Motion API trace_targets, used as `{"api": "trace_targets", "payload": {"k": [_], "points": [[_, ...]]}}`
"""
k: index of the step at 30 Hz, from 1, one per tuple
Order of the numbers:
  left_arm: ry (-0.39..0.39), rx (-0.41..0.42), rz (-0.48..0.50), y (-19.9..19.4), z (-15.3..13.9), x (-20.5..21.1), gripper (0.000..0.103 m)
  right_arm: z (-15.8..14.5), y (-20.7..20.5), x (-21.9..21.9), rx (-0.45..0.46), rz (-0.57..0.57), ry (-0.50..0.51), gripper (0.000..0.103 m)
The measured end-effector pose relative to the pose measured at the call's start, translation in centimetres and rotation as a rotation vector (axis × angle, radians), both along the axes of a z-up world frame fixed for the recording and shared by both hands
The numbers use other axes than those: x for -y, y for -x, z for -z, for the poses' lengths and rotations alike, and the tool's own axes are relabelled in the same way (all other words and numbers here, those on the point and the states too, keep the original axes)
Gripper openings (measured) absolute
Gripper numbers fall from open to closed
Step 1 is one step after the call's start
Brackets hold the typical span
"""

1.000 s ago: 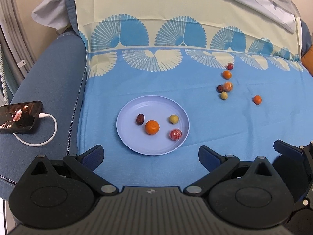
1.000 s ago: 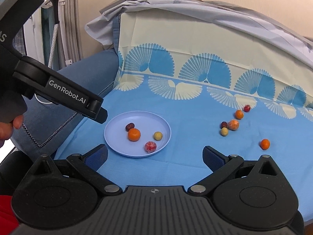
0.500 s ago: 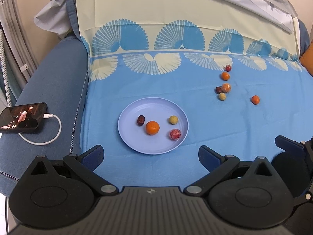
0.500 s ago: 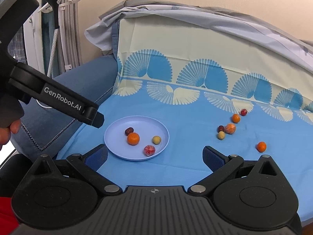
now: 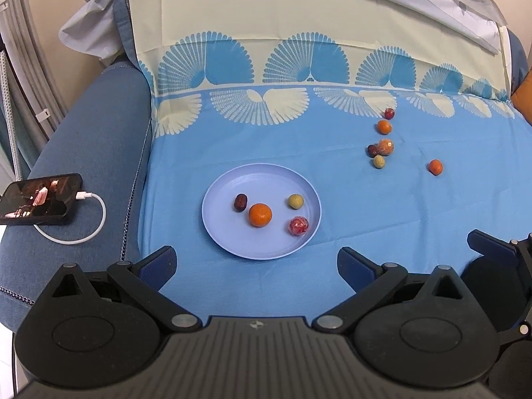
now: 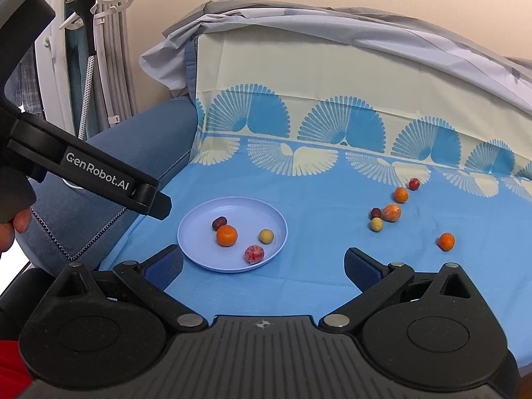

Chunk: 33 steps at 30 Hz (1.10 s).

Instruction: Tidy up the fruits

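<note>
A lilac plate [image 5: 232, 179] [image 6: 206, 219] lies on the blue cloth. It holds a dark date [image 5: 240, 202], an orange [image 5: 260, 214], a yellowish fruit [image 5: 295, 200] and a red wrapped fruit [image 5: 298, 225]. Several loose fruits lie far right: a cluster [image 5: 380, 151] [image 6: 387, 214] and a lone orange [image 5: 435, 167] [image 6: 446, 241]. My left gripper [image 5: 256, 261] is open and empty, short of the plate's near rim. My right gripper [image 6: 264, 264] is open and empty, also short of the plate.
A phone [image 5: 40, 199] on a white cable lies on the blue sofa arm at left. The sofa back [image 5: 299, 16] with draped cloth rises behind. An orange cushion [image 5: 522, 103] sits at far right. A white rack [image 6: 99, 50] stands left of the sofa.
Both grippers have pulled back and risen slightly, so the plate and fruits look a little smaller. Nothing was grasped or moved.
</note>
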<state>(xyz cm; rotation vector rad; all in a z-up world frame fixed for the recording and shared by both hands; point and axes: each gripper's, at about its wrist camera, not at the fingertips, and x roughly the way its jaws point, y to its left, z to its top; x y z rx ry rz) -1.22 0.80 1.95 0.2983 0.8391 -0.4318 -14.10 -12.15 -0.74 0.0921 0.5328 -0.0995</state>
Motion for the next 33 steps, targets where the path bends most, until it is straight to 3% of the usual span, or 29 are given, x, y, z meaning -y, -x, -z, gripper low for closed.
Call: {"api": "trace_targets", "payload": {"k": [20, 33], "points": [[-0.008, -0.028, -0.008, -1.9, 0.4, 1.3, 0.103, 1.0, -0.5, 1.6, -0.009, 0.088, -0.055, 0.102], [-0.029, -0.047, 0.001, -3.5, 1.0, 4.3, 0.103, 1.9, -0.8, 4.0, -0.004, 0.174, -0.079, 0.102]]}}
